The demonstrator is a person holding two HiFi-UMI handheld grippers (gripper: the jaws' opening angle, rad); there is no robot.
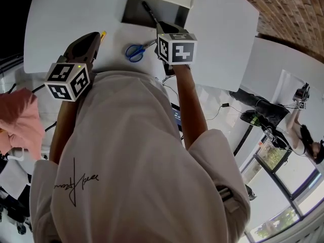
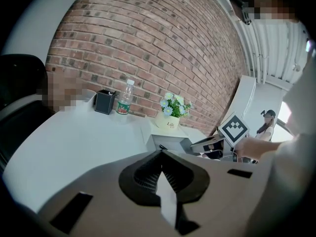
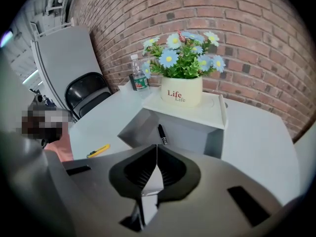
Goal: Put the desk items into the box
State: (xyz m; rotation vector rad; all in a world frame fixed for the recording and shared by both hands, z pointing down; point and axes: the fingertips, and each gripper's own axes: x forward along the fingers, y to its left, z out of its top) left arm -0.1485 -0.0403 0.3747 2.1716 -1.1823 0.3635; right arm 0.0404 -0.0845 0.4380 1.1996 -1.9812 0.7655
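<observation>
box (image 3: 134,127): 1 pen (image 3: 162,134); desk (image 3: 256,132): 1 scissors (image 1: 135,51), prob 1 cutter (image 3: 98,151)

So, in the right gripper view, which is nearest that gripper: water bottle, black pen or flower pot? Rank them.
1. Black pen, in the box, just ahead.
2. Flower pot, behind it, centre.
3. Water bottle, far back, left.

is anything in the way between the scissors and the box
Nothing visible: only table lies between the blue scissors and the box. The shut right gripper hangs just right of that line in the head view.
</observation>
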